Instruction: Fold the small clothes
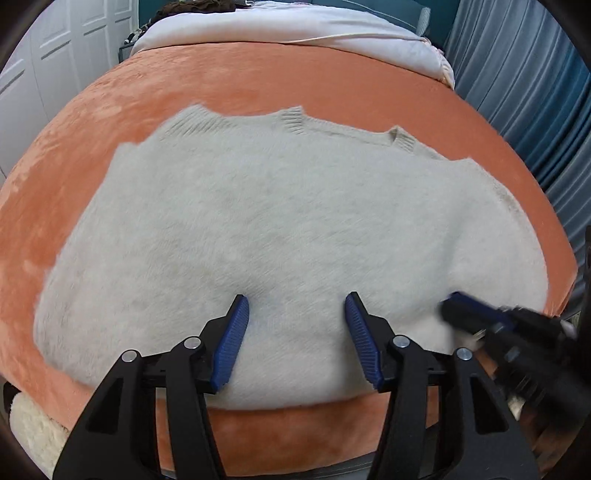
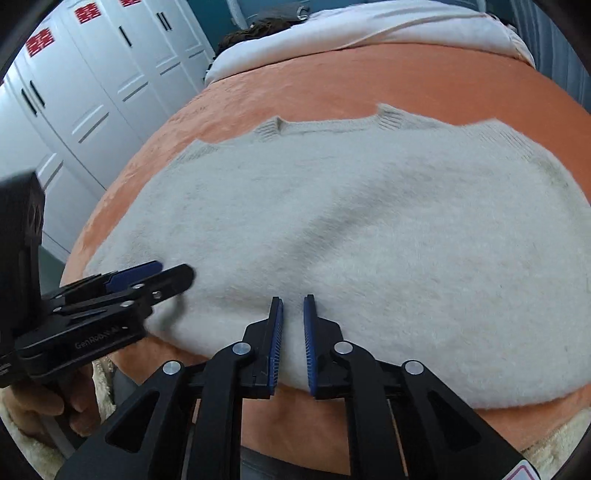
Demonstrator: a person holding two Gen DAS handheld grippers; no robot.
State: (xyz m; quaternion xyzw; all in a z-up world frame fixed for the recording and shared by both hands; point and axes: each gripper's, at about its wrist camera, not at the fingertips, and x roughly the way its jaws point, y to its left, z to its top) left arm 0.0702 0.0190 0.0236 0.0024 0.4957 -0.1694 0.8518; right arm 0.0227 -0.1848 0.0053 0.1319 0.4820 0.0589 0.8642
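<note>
A: Starting at the left, what stands there?

B: White wardrobe doors [image 2: 92, 103] with dark handles and red paper cut-outs near the top, seen in the right wrist view. Next to them comes the bed [image 1: 332, 85], covered by an orange blanket, with a pale duvet [image 1: 295, 26] bunched at the far end.

A: And the garment?

B: A fluffy cream sweater [image 1: 277, 221] lies flat on the orange blanket, spread wide across the bed. Its ribbed neckline points toward the far end, and its near edge sits close to the near edge of the bed.

A: How does the left claw stand?

B: The left claw [image 1: 297, 314] is spread wide, its blue-padded fingers [image 1: 236, 332] well apart and pinching nothing. It hangs over the near edge of the sweater, left of the middle. In the right wrist view the same claw [image 2: 168, 273] comes in from the left edge over the sweater's near left corner, with a hand [image 2: 55, 402] below it.

A: The right claw?

B: The right claw [image 2: 293, 317] has its fingers almost pressed together, with only a narrow slit left between the blue pads. It is over the sweater's near edge, and whether any fabric is caught in that slit cannot be told. In the left wrist view it [image 1: 461, 306] is a blur at the right.

A: Farthest right?

B: Blue-grey curtains [image 1: 524, 110].
</note>
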